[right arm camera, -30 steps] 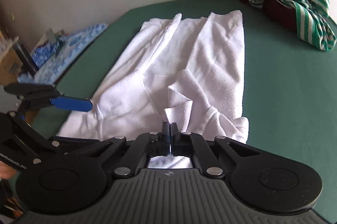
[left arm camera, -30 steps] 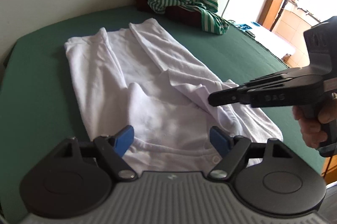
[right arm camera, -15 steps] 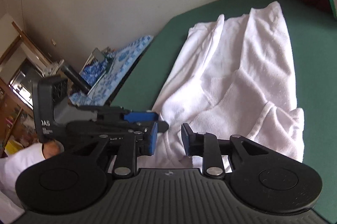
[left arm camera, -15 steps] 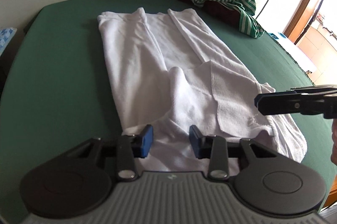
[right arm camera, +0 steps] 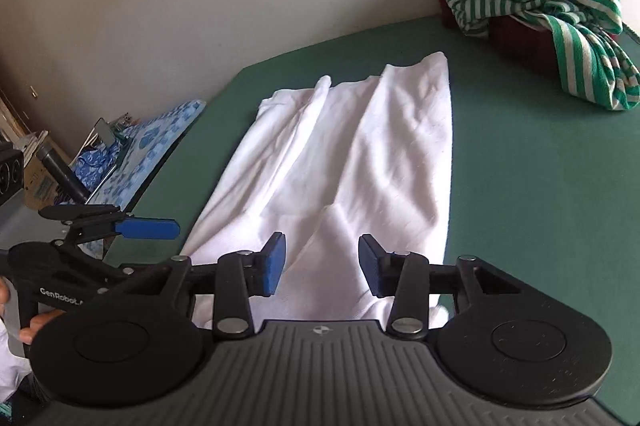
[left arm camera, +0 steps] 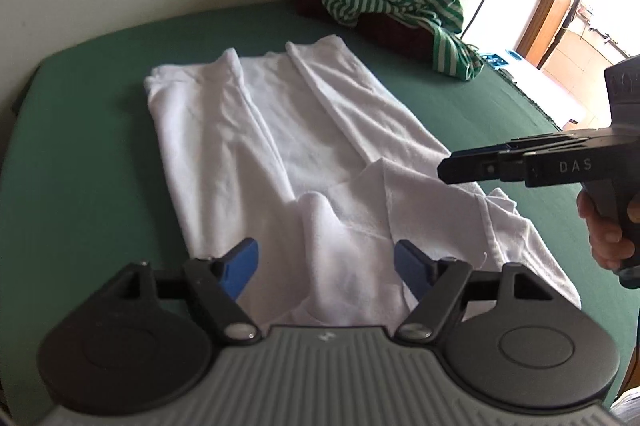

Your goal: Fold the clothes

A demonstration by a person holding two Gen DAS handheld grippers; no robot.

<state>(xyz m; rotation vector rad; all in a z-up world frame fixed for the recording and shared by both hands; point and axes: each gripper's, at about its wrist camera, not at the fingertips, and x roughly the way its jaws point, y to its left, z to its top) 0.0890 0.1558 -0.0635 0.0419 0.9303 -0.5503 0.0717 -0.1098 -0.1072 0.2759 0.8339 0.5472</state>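
White garment (left arm camera: 304,150) lies spread lengthwise on the green surface (left arm camera: 92,162), which I take to be a bed or a covered desk, though the fisheye view leaves that unsure. Its far end stops short of the far edge by the wall, and its near end, rumpled and partly folded over itself, reaches under both of my tools. My left hand-held gripper (left arm camera: 325,268) hangs over that near end with its blue pads spread wide, grasping nothing. My right hand-held gripper (right arm camera: 322,264) is likewise released, its pads apart above the cloth; from the left camera it shows side-on over the garment's right edge, with my right hand (left arm camera: 608,226) wrapped around its grip. A green-and-white striped garment (right arm camera: 532,2) sits heaped on a dark red object (right arm camera: 516,30) at the far right corner, well apart from the white one. Off the left edge lies a blue patterned cloth (right arm camera: 140,150).
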